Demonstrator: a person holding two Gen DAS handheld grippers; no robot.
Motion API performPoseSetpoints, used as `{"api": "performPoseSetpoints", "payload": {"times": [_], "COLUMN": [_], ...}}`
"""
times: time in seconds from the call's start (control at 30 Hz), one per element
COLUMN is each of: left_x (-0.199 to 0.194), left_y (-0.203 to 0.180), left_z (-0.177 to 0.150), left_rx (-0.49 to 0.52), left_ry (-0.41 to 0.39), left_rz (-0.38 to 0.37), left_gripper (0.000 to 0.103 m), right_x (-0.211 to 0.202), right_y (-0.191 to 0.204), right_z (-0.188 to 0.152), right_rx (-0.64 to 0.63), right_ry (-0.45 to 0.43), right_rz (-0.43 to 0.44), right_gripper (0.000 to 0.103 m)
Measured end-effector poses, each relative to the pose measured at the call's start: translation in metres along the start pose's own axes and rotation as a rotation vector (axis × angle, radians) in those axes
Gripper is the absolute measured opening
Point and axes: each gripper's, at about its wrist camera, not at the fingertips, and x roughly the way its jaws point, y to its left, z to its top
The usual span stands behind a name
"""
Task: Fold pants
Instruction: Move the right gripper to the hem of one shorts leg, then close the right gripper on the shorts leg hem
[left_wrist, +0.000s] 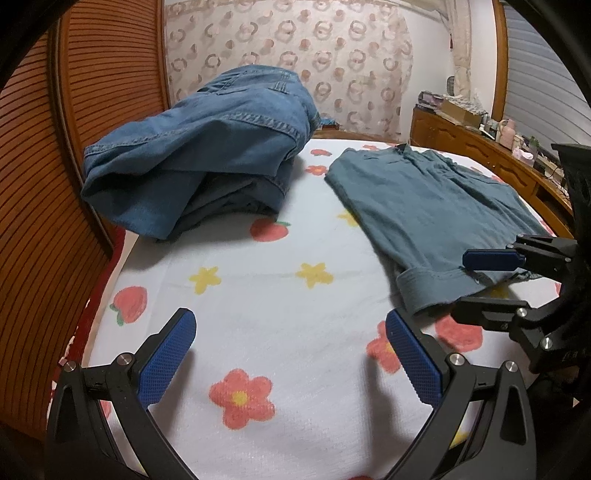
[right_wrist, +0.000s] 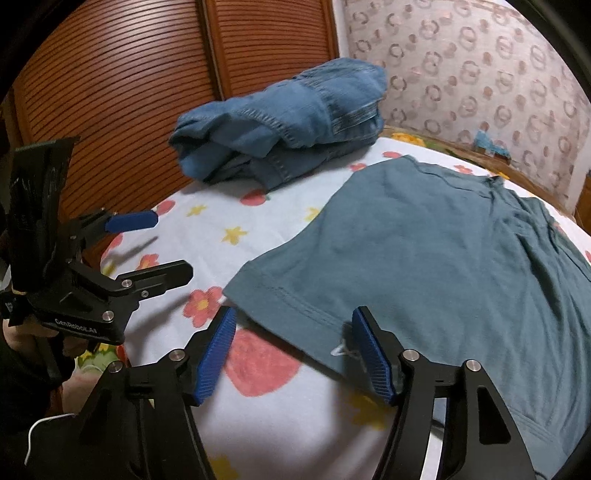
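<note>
Right wrist view has my right gripper (right_wrist: 291, 354) straddling the hemmed corner of the teal pants (right_wrist: 424, 258), jaws apart with the cloth between the pads but not pinched. My left gripper (left_wrist: 291, 354) hangs wide open over the bare flowered sheet (left_wrist: 258, 288), the pants lying off to its right. I judge the fabric light, soft and floppy, so I'd grip at the stitched hem, where the doubled cloth is firmer. A denim heap (right_wrist: 280, 125) sits beyond, well apart.
</note>
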Motion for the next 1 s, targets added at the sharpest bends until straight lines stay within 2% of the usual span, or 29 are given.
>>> {"api": "performPoseSetpoints", "payload": {"times": [0.17,0.3,0.37,0.47,0.53,0.57,0.63,0.7,0.83,1.0], "left_x": [0.002,0.003,0.002,0.001,0.001,0.001,0.000,-0.001,-0.002,-0.002], "left_y": [0.002,0.003,0.002,0.001,0.002,0.001,0.001,0.003,0.009,0.014], "left_z": [-0.003,-0.003,-0.003,-0.004,-0.004,-0.004,-0.004,-0.005,-0.006,-0.007], "left_rx": [-0.006,-0.006,-0.004,0.000,-0.003,-0.002,-0.005,-0.007,-0.020,-0.031], "left_ry": [0.013,0.014,0.015,0.014,0.015,0.015,0.016,0.015,0.013,0.013], "left_rz": [0.001,0.000,-0.001,-0.002,-0.003,-0.002,0.002,0.005,0.009,0.010], "left_gripper": [0.103,0.103,0.103,0.103,0.103,0.103,0.103,0.103,0.103,0.103], "right_x": [0.007,0.019,0.023,0.024,0.026,0.027,0.030,0.034,0.043,0.055], "right_y": [0.008,0.027,0.031,0.034,0.038,0.041,0.047,0.054,0.066,0.073], "right_z": [0.003,0.004,0.006,0.006,0.007,0.008,0.009,0.010,0.011,0.012], "right_rx": [-0.032,-0.049,-0.059,-0.061,-0.064,-0.065,-0.075,-0.086,-0.114,-0.142], "right_ry": [0.004,0.009,0.014,0.015,0.014,0.015,0.013,0.012,0.023,0.038], "right_rz": [-0.030,-0.086,-0.097,-0.096,-0.066,-0.059,-0.047,-0.031,-0.038,-0.085], "right_gripper": [0.056,0.032,0.028,0.028,0.028,0.030,0.040,0.041,0.051,0.052]}}
